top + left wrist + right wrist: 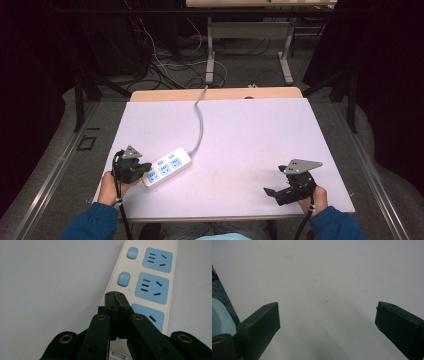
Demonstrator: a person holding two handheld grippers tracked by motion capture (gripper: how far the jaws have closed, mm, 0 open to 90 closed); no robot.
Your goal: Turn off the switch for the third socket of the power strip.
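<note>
**Closed left tongs over a power strip, right tongs spread apart**

From above, a white power strip (167, 169) lies near the left front of the pale tabletop (250, 135), its grey cable (200, 120) running to the far edge. The left tongs (145, 167) sit at its near end. The left gripper view adds blue sockets and switches, with the tongs (115, 295) pressed together, gripping nothing, above the strip (140, 277). The right tongs (270, 192) gape wide over bare tabletop, well apart from it.
</note>
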